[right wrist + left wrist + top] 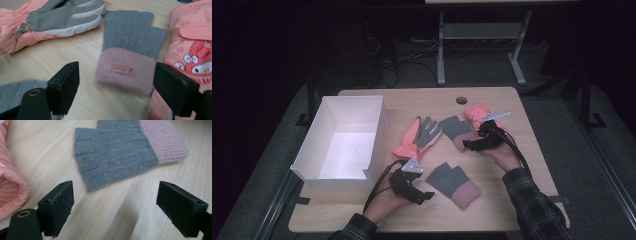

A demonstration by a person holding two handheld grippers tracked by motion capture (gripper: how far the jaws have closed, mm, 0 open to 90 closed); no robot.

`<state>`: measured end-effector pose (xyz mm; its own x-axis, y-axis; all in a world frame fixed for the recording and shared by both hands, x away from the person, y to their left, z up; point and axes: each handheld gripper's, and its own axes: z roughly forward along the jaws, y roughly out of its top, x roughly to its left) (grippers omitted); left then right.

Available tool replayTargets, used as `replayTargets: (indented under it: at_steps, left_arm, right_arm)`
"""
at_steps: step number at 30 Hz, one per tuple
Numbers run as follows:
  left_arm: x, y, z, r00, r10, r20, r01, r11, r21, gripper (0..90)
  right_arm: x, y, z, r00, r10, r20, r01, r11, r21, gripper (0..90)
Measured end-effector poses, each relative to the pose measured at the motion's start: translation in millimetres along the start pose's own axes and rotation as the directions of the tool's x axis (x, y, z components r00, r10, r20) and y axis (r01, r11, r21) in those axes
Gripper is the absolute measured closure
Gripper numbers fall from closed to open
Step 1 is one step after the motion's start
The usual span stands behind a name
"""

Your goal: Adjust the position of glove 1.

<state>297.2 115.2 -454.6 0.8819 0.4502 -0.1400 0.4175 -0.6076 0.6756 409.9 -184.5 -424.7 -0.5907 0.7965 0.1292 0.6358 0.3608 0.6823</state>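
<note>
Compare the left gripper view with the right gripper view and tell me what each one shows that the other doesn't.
Left gripper view alone: the near grey-and-pink knit glove seen whole, its fingertips towards the open jaws.

Right gripper view alone: the far knit glove with a small cuff label, the cartoon-print pink ski glove, and the other ski glove's grey palm.

Shared: the wooden table, open black jaws, pink padded fabric.

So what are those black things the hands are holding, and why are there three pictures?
Those are grippers, like big pinchers, one in each hand. The big picture looks down from above: left gripper, right gripper. The other two pictures come from little cameras riding on each gripper. Both are open and hold nothing. On the table lie two knitted grey-and-pink gloves, the near one and the far one, two puffy pink ski gloves, and a white box.
</note>
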Motion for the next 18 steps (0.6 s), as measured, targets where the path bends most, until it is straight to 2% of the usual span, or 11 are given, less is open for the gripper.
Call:
replayTargets:
  at_steps: [2,4,6,9,11,18]
  left_arm:
    - [0.1,-0.1,0.2,1.0000,-0.002,0.000,0.002,1.0000,-0.001,14.0]
    - [-0.5,-0.2,0.4,1.0000,-0.009,0.001,0.009,1.0000,-0.002,14.0]
    - [-1.3,-0.3,0.8,0.9999,-0.016,0.000,0.016,0.9998,-0.008,14.0]
    - [-0.4,-0.5,-0.2,1.0000,-0.002,-0.001,0.002,1.0000,-0.001,14.0]
    - [0.2,-0.3,-0.7,1.0000,-0.006,-0.002,0.006,1.0000,-0.003,14.0]
    - [0.1,-0.4,-1.4,0.9998,-0.019,0.004,0.019,0.9996,-0.019,14.1]
  right_arm:
    - [-0.3,2.9,2.9,0.9999,0.014,-0.002,-0.014,1.000,0.003,21.3]
    - [-4.6,10.5,13.3,0.9996,0.028,-0.002,-0.028,1.000,0.005,23.6]
    - [-5.5,12.9,16.7,0.9998,0.021,0.002,-0.021,1.000,0.011,25.5]
    - [-9.3,20.7,28.0,0.9990,0.044,0.006,-0.044,0.999,0.006,36.4]
    - [-11.4,23.3,35.7,0.9987,0.046,0.024,-0.046,0.998,0.029,40.3]
    - [-16.5,26.9,52.9,0.9979,0.058,0.030,-0.059,0.998,0.039,50.6]
